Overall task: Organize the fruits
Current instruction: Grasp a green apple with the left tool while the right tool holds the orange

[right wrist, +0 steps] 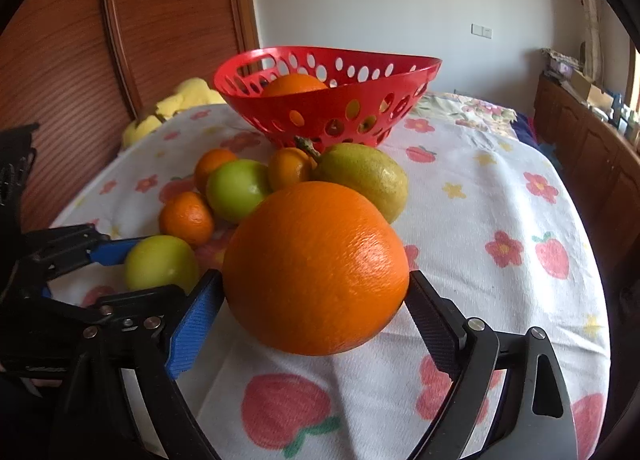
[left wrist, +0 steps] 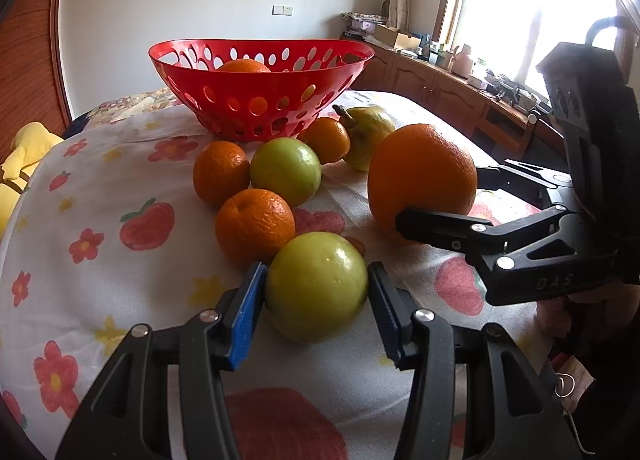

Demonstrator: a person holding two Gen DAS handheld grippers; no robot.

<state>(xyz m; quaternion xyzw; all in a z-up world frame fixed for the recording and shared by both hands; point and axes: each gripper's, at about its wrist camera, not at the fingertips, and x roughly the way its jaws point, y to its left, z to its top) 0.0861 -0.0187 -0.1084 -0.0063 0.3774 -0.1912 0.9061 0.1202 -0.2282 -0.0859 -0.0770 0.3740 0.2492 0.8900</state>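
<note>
A green apple point(left wrist: 316, 286) lies on the flowered cloth, and my left gripper point(left wrist: 316, 266) is shut on it, a blue pad against each side. To its right a large orange point(left wrist: 422, 179) rests on the cloth. My right gripper point(right wrist: 315, 276) stands open around that large orange point(right wrist: 316, 268), its pads close beside the widest part. A red perforated basket point(left wrist: 260, 99) stands behind with one orange point(left wrist: 244, 65) inside. Between basket and grippers lie three small oranges point(left wrist: 255, 225), a second green apple point(left wrist: 286, 171) and a yellow-green pear point(left wrist: 366, 135).
The flowered cloth point(right wrist: 500, 187) covers a bed-like surface that drops away at the right edge. A yellow soft toy point(right wrist: 172, 103) lies at the far left by a wooden panel point(right wrist: 80, 59). Wooden cabinets point(left wrist: 440, 87) with clutter run under the window.
</note>
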